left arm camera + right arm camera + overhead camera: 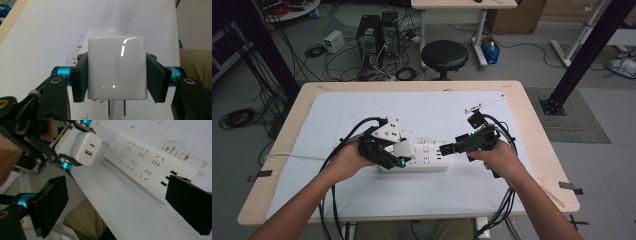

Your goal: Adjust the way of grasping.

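White sheeting covers most of the wooden table [532, 150], with a stool and loose cabling on the floor beyond. On the sheet, near its middle, lies a white power strip [424, 160], flat, its long axis running left to right across the table, one end by each hand. In the right gripper view the strip [150, 165] shows rows of socket slots facing up. The left gripper [384, 150] sits at the strip's left end, closed firmly on a white charger [117, 67]; its jaws press the charger's two opposite sides. In the left gripper view two flat prongs [117, 107] project from the charger's lower face, pointing towards the sheet below. Whether the prongs stand directly over a socket cannot be told from that view. In the right gripper view the charger [86, 147] hangs above the strip's far end, just off its edge, clear of the surface, with its ports facing the camera. The right gripper [452, 148] rests at the strip's right end, jaws spread wide and holding nothing; the strip's near end lies between them in its own view. Judgement: the coming move turns on the prongs' line to the slots. The charger lies just beyond the strip's left end, so it must shift along the strip's long axis and then descend. The left hand is the nearer and carries the load; the right is placed to steady the strip.
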Motion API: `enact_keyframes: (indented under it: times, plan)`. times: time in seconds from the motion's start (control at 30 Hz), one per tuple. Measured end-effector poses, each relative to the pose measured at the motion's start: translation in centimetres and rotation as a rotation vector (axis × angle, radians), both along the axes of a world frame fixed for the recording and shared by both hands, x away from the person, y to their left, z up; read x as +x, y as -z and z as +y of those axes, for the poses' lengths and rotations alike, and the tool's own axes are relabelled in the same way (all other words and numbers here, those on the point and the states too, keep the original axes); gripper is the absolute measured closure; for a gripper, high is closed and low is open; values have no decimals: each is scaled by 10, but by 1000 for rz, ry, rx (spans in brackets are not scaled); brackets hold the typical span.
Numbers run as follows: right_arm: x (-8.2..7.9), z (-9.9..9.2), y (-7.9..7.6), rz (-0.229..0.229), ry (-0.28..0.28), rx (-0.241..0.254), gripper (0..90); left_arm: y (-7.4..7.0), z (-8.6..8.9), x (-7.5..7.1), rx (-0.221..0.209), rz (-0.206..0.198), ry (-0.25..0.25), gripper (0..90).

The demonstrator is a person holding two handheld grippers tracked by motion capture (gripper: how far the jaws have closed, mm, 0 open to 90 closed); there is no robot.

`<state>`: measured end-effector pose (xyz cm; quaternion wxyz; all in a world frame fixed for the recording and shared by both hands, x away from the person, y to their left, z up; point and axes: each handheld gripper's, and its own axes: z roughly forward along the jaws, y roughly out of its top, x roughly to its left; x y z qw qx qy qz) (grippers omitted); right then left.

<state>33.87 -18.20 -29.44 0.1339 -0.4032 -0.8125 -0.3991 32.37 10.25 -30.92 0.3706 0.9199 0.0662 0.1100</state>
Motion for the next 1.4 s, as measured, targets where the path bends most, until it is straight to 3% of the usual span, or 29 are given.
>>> enact_keyframes:
  times: [0.13,0.3,0.6,0.73,0.93,1.1,1.2,1.23,1.4]
  plan:
    - [2,3,5,74,-1,65,40,-1,-7,-1,-10,-9,22,425]
    - [4,7,9,137,14,96,40,-2,-15,0,-35,-15,49,424]
    - [8,10,13,190,41,125,60,-3,-28,2,-69,-22,76,424]
    - [9,11,17,233,44,164,137,-3,-32,1,-85,-27,88,424]
    - [11,14,31,346,72,206,193,-1,-37,1,-82,-30,103,425]
    - [14,13,39,396,81,235,271,1,-40,1,-77,-32,108,425]
    - [14,14,41,402,74,242,281,1,-41,1,-75,-34,113,424]
    - [14,16,42,400,64,242,335,2,-43,1,-77,-34,115,424]
    - [16,18,43,410,64,264,386,3,-45,0,-69,-44,119,425]
